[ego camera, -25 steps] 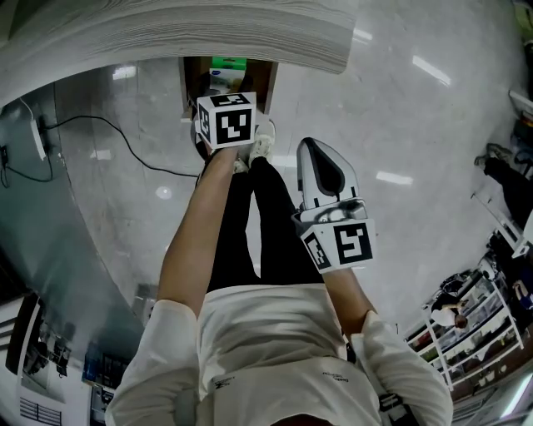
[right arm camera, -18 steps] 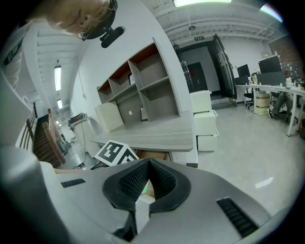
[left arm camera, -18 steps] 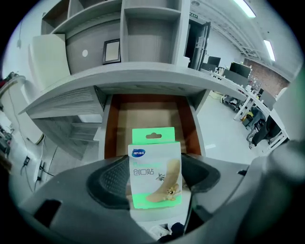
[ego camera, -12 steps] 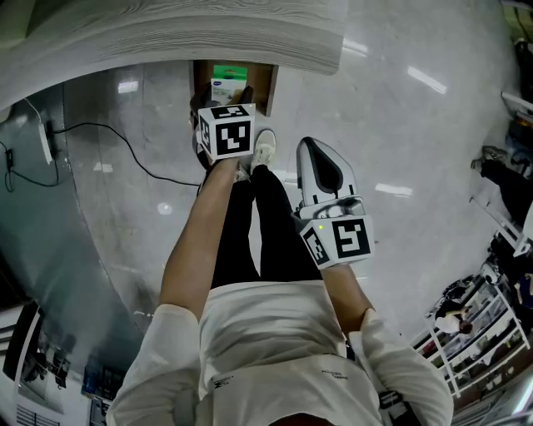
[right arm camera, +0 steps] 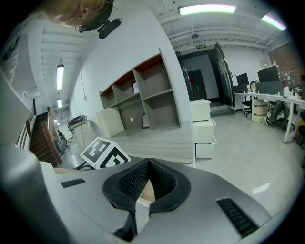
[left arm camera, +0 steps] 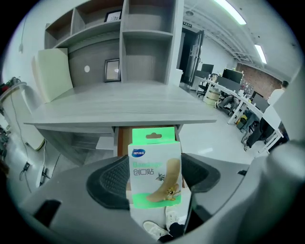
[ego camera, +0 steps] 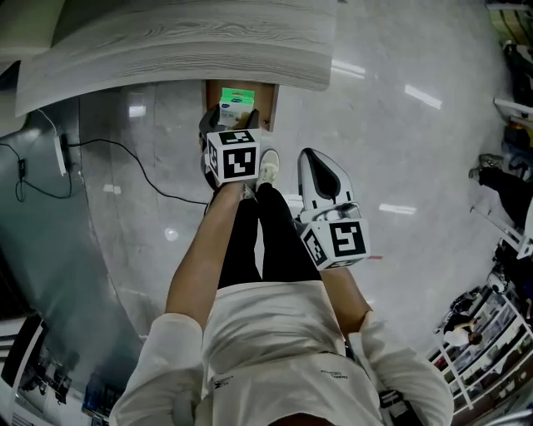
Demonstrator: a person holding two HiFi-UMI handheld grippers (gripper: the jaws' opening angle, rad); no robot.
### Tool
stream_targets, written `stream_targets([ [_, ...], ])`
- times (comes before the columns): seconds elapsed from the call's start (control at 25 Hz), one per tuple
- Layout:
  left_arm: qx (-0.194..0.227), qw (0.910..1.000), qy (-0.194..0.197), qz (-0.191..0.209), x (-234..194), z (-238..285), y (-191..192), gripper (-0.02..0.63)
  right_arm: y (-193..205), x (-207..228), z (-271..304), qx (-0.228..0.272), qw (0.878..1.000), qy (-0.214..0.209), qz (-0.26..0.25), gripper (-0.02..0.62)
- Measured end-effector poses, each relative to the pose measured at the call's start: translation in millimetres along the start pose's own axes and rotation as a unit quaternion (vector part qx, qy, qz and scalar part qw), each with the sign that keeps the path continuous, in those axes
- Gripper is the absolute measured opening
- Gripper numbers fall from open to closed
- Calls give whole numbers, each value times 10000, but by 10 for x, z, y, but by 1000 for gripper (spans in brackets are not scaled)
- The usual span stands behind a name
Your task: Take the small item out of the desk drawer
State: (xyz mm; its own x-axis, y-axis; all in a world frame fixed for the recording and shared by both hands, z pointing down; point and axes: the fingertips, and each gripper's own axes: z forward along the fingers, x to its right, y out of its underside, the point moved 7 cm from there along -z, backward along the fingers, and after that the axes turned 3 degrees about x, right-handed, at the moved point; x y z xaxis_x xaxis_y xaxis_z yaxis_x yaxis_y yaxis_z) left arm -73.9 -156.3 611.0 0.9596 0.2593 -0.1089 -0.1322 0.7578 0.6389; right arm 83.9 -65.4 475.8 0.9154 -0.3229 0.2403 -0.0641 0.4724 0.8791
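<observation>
Over the desk drawer (ego camera: 268, 98), left tool (left arm camera: 155, 162), spread wide, clamps bandage box (left arm camera: 153, 183).

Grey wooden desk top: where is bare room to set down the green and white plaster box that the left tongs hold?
The grey wood-grain desk top is bare across its middle and front, between the cream panel at its left and the grey shelf unit at its back. It is crowded below the front edge, at the open brown drawer.

bright, even light from ceiling strips (right arm camera: 207, 9) above the right gripper (right arm camera: 148, 163); white glare streaks on the glossy floor (ego camera: 433, 150) beside it. strong fisheye bending, dark corners. the box (left arm camera: 155, 174) in the left gripper (left arm camera: 155, 161) is sharp.
</observation>
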Motion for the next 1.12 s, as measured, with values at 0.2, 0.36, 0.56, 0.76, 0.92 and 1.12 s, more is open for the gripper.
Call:
stream_targets([
  [0.2,157,9999,16,-37,-32,-287,-159,348,-160,-82,-70,78,9999,66,-35,32],
  [0.36,253,9997,14,-39,-27,-512,-265,348,-294,-157,-135,117,9999,38,-98,32],
  [0.56,418,9991,58,-69,-13,-808,-449,348,-502,-274,-217,187,9996,-7,-205,32],
  [0.76,579,9981,107,-156,0,-1138,-589,348,-740,-378,-297,271,9993,-19,-274,32],
  [0.92,721,9971,153,-178,13,-1413,-713,350,-896,-459,-362,333,9989,-28,-315,32],
  [1.12,952,9953,183,-50,10,-1698,-884,348,-1075,-556,-435,430,9984,-39,-369,32],
])
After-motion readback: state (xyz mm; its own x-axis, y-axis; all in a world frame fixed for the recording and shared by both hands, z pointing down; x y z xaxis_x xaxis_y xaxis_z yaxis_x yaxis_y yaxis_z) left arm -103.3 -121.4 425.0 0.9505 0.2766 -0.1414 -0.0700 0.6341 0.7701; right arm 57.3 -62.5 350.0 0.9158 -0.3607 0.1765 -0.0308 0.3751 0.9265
